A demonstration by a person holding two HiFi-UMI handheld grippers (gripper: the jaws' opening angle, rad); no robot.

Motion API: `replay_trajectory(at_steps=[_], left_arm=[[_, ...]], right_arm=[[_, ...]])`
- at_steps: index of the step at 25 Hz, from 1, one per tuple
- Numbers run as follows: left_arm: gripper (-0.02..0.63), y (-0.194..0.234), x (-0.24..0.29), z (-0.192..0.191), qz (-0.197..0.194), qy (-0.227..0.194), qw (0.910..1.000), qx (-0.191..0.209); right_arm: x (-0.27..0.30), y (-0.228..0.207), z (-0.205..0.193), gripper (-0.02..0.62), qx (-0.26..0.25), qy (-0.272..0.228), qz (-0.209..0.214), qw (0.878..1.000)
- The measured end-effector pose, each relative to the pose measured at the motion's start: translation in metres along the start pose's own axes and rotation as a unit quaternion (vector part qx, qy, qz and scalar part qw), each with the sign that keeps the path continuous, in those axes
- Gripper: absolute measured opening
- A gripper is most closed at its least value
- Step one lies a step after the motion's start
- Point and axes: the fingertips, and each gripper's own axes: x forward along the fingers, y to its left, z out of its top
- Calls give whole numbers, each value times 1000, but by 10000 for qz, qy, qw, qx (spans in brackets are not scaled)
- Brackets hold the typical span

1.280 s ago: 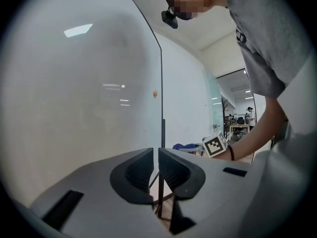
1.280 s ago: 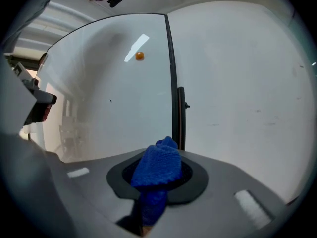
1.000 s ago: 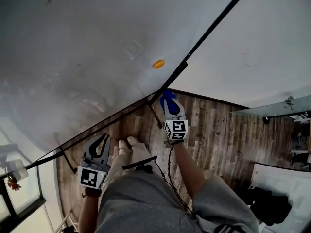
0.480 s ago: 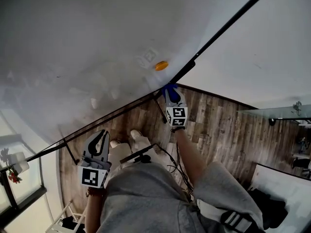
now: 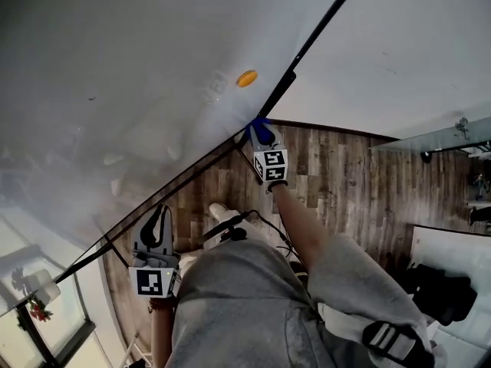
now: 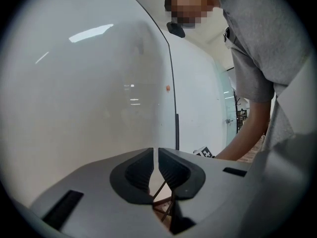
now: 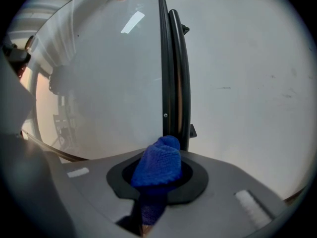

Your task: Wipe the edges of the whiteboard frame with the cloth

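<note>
Right fingers [image 7: 194, 181]: clamped on the cloth [image 7: 158, 163], which fills the space between them. Left fingers [image 6: 137, 171]: drawn together with only a thin slit between the ribbed pads and nothing in it.

Cloth: bright blue, knitted texture, bunched into a rounded lump that sticks out past the tips of the right gripper [image 7: 157, 180]. A darker fold of it trails back down between the jaws. Its tip lies against the frame [image 7: 161, 58], a thin black strip running straight up that view. A thicker black post [image 7: 179, 68] stands just beside the strip.

Head view: the right gripper [image 5: 261, 139] is held out at arm's length, with the cloth [image 5: 263, 132] at the lower corner of the frame [image 5: 311, 41]. The left gripper [image 5: 156, 225] hangs low at the person's left side, near the bottom edge of the whiteboard [image 5: 115, 90] but apart from it.

Whiteboard: glossy white, with ceiling lights reflected in it and faint grey smears. One small orange magnet [image 5: 246, 77] sits on it near the frame.

Room: a plain white wall [image 5: 414, 44] lies beyond the frame and a brown wood-plank floor [image 5: 345, 179] below. The person wears a grey top [image 5: 238, 305]. A black bag [image 5: 441, 297] lies on the floor at far right.
</note>
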Motion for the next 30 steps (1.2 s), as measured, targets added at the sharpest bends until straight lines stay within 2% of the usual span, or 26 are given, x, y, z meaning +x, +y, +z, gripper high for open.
replay_trajectory(at_steps=[6, 11, 15, 21, 24, 28, 30], left_arm=[[38, 9, -9, 15, -241, -217, 9992, 220], [38, 11, -7, 15, -349, -228, 9988, 254], [38, 4, -7, 15, -538, -439, 9973, 256], [38, -3, -9, 0, -649, 89, 9975, 267], [37, 0, -13, 0, -660, 87, 9974, 271], [38, 5, -20, 11, -684, -251, 9968, 323], [38, 9, -24, 11, -620, -226, 9972, 349]], right_arm=[[-1, 9, -1, 80, 284, 24, -37, 9996], [0, 19, -3, 80, 469, 40, 14, 9989], [-1, 28, -2, 80, 579, 0, 59, 9983], [-5, 48, -3, 80, 682, -52, 187, 9975], [-6, 54, -3, 80, 743, -57, 154, 9971], [-8, 62, -4, 80, 801, -51, 139, 9967], [-9, 70, -5, 80, 823, -35, 190, 9964]])
